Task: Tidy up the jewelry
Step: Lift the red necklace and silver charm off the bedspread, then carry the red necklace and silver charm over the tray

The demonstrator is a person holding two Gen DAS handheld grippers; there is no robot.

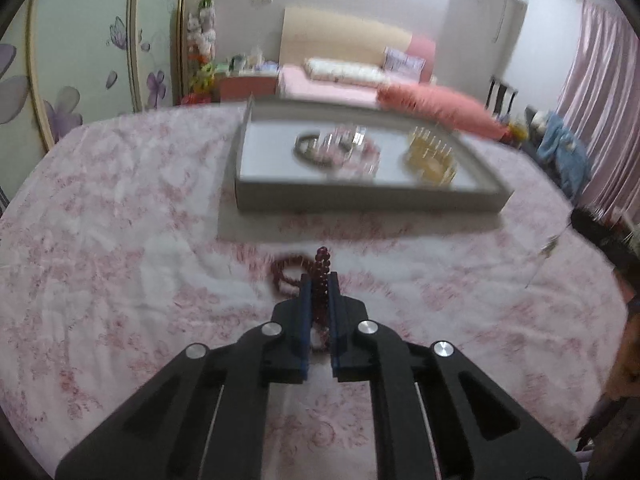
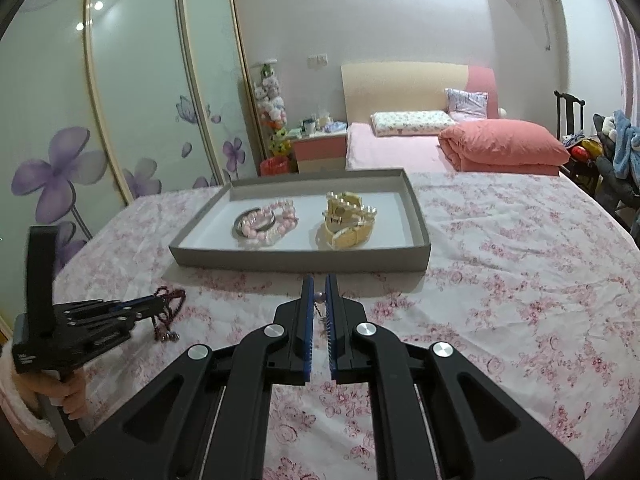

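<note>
At the far left of the right wrist view, the left tool [image 2: 162, 304] is clamped on a dark red beaded bracelet [image 2: 170, 312]. Its strand of small round glossy beads droops in loops to the bench [image 2: 500, 280], which is covered in a wrinkled white cloth printed with pink flowers. In the left wrist view the same beads [image 1: 320, 276] run upright between the blue ribbed pads, with a further loop lying on the cloth just left of the fingertips.

Beyond, near the middle of the bench, sits a shallow rectangular grey tray [image 2: 300, 260] of matte card with a pale floor. Inside it, on the left, a dark smooth bangle [image 2: 240, 226] overlaps a ring of round pink beads [image 2: 272, 220]. To the right, apart from them, lies a heap of cream-yellow chunky jewelry [image 2: 346, 220] with blocky links and small pearly knobs.

Nearer, in front of the tray's front wall, the right tool [image 2: 319, 292] is nearly closed on a small pale pearl-like bead [image 2: 319, 298] with a thin chain hanging below it.
</note>
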